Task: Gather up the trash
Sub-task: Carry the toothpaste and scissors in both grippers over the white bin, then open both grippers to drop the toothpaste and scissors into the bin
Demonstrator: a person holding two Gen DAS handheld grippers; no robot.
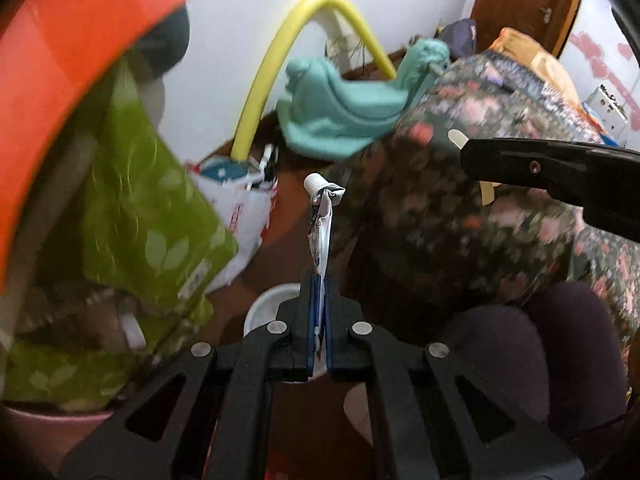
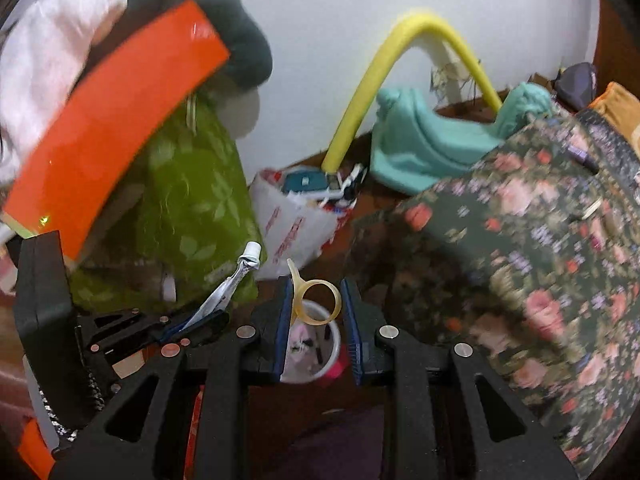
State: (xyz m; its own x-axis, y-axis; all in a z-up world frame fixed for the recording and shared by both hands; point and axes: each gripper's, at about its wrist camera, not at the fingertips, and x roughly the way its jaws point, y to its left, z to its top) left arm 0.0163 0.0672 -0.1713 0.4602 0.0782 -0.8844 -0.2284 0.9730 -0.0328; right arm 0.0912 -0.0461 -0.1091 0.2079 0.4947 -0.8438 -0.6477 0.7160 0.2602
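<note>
Tube (image 1: 320, 220) in left claw (image 1: 319, 312), floral blanket (image 1: 460, 220) beside.

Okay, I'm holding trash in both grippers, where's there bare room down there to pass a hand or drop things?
Little is bare. One brown floor strip runs between the white plastic bag and the floral bedding. The white cup below the fingers already holds scraps. Left is crowded by green leaf-print fabric; the teal cloth blocks the back.

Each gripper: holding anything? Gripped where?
Left gripper: squeezed-flat white toothpaste tube, pinched at its tail end, cap pointing away. Right gripper: translucent yellowish plastic ring, clamped across its sides.
</note>
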